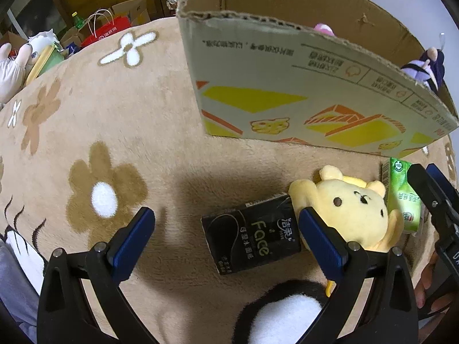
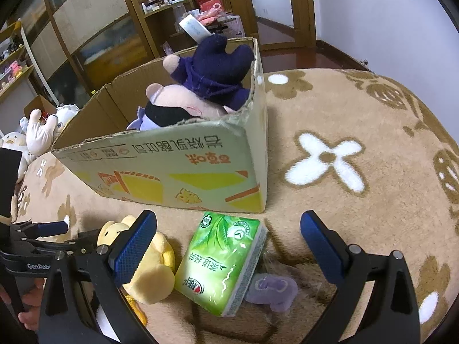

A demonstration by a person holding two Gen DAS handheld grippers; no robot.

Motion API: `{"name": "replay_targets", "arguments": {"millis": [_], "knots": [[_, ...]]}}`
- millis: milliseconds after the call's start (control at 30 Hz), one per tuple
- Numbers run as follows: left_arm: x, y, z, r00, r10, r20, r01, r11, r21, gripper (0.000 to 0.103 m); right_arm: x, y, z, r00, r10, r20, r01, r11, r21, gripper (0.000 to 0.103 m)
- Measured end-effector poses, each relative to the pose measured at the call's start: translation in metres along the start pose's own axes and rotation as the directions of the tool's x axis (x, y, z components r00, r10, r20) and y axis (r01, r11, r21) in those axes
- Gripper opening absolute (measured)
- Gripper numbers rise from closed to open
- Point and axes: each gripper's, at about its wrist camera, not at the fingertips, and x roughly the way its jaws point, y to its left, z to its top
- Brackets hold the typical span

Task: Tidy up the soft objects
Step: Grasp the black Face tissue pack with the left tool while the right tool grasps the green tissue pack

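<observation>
Looking through the left wrist camera, the left gripper [image 1: 226, 238] hovers with its fingers spread wide and nothing between them, low over a tan flowered blanket [image 1: 86, 114]. A black tissue pack [image 1: 252, 236] lies flat between the fingers' line of sight, touching a yellow bear plush [image 1: 350, 209] on its right. Beyond the bear stands a green tissue pack [image 1: 401, 197], with the right gripper's dark fingers just beside it at the frame edge. A black-and-white plush [image 1: 281, 312] sits at the bottom, close under the camera. Behind all this is the cardboard box [image 1: 287, 86], over whose rim a pink plush and a purple doll [image 1: 424, 66] peek out.

From the right wrist camera, the right gripper [image 2: 229, 243] is likewise wide apart and empty, poised around the green tissue pack [image 2: 221, 263] without touching it. The yellow bear plush [image 2: 149, 263] lies to the pack's left, partly behind the gripper's left finger, and a small lilac soft toy [image 2: 272, 289] rests against the pack's right side. The cardboard box [image 2: 172, 166] already holds a navy-clothed doll [image 2: 212, 71] and another plush beneath it.

The task looks partly done: some toys are boxed, while the bear, both tissue packs, the lilac toy and the black-and-white plush remain on the blanket.
</observation>
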Motion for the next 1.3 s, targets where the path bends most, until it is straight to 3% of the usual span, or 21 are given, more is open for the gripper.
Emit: {"name": "replay_targets", "arguments": {"millis": [567, 767, 1033, 1100, 1167, 1300], "knots": [[0.01, 0.005, -0.005, 1.0, -0.006, -0.02, 0.005, 0.999, -0.037, 0.099, 0.01, 0.01, -0.008, 0.996, -0.073, -0.053, 0.07, 0.995, -0.065, 0.103], [0.011, 0.004, -0.009, 0.999, -0.016, -0.027, 0.015, 0.999, -0.035, 0.095, 0.014, 0.012, -0.011, 0.992, -0.103, -0.078, 0.096, 0.991, -0.089, 0.094], [0.013, 0.001, -0.013, 0.998, -0.045, -0.048, 0.043, 0.998, -0.036, 0.082, 0.013, 0.019, -0.016, 0.992, -0.105, -0.072, 0.096, 0.987, -0.127, 0.087], [0.014, -0.001, -0.013, 0.997, -0.057, -0.052, 0.055, 0.998, -0.037, 0.077, 0.012, 0.026, -0.018, 0.992, -0.108, -0.071, 0.096, 0.984, -0.153, 0.075], [0.014, -0.004, -0.014, 0.995, -0.083, -0.056, 0.081, 0.996, -0.028, 0.066, 0.014, 0.031, -0.021, 0.991, -0.104, -0.084, 0.087, 0.98, -0.181, 0.071], [0.014, -0.009, -0.015, 0.996, -0.078, -0.045, 0.077, 0.997, -0.019, 0.066, 0.013, 0.037, -0.024, 0.991, -0.108, -0.084, 0.089, 0.974, -0.207, 0.069]]}}
